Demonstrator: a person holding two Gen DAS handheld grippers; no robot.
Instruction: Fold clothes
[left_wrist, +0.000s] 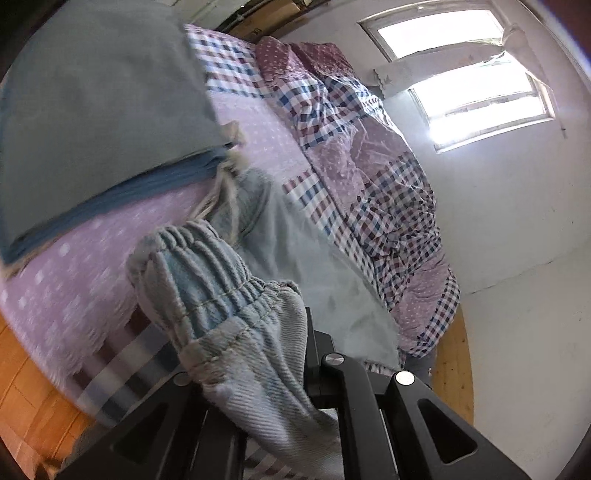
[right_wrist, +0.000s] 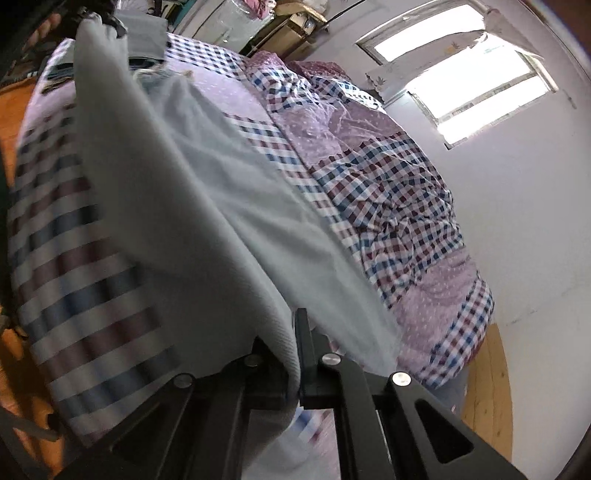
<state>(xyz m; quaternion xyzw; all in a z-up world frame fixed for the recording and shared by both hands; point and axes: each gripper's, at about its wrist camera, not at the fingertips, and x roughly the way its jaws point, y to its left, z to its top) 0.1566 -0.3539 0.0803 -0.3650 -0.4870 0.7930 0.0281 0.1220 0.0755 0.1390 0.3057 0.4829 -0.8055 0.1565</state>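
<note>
Both views are tilted sideways. The left claw (left_wrist: 258, 373) is pinching the gathered elastic waistband of the pale blue trousers (left_wrist: 229, 295), lifting it above the bed (left_wrist: 266, 144). The right claw (right_wrist: 291, 369) is clamped on the garment's far edge, so the cloth stretches between the two over the bedsheet. A folded grey-blue stack (left_wrist: 103, 122) lies near the waistband, a rumpled checked quilt (right_wrist: 388, 192) beyond, below a bright window (right_wrist: 461, 70).

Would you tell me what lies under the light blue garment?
Under the light blue garment shows the checked bedspread; what it covers directly stays hidden.
</note>
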